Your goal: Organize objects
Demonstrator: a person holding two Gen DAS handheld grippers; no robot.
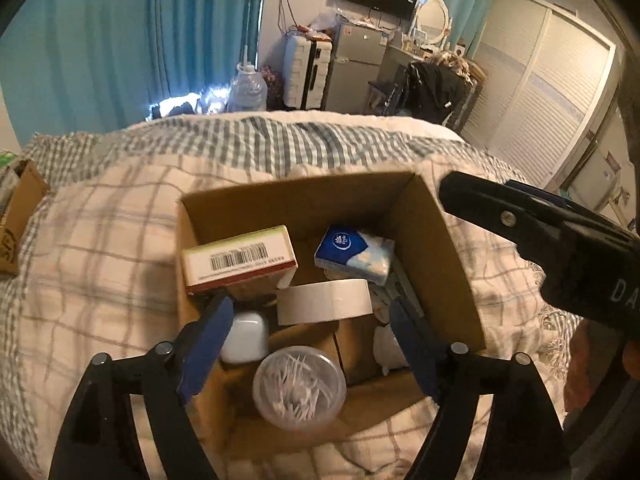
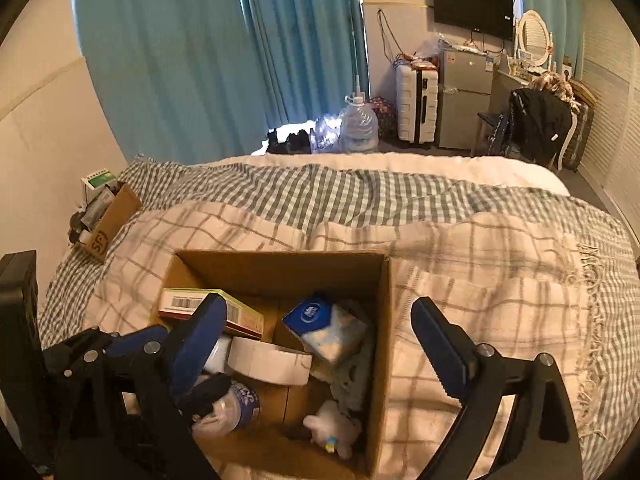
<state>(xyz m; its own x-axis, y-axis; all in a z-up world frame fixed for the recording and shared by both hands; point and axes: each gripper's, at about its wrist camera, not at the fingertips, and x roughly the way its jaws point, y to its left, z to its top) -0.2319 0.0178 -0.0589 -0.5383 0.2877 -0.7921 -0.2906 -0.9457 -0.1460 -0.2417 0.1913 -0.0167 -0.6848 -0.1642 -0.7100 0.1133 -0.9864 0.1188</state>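
Observation:
An open cardboard box (image 1: 436, 248) sits on the checked bed cover. Inside lie a barcoded carton (image 1: 240, 260), a blue tissue pack (image 1: 352, 254), a white tape roll (image 1: 324, 302), a small white case (image 1: 245, 338) and a white soft toy (image 2: 332, 428). My left gripper (image 1: 310, 334) is open above the box's near side, with a clear round tub of cotton swabs (image 1: 300, 386) between and just below its fingers, untouched by the pads. My right gripper (image 2: 320, 344) is open and empty over the box's right wall (image 2: 382, 340). The left gripper also shows in the right wrist view (image 2: 132, 354).
A second cardboard box (image 2: 108, 220) with items stands at the bed's far left by the wall. Beyond the bed are teal curtains, a water jug (image 2: 358, 126), a white suitcase (image 2: 416, 104), a small fridge and a chair with dark clothes.

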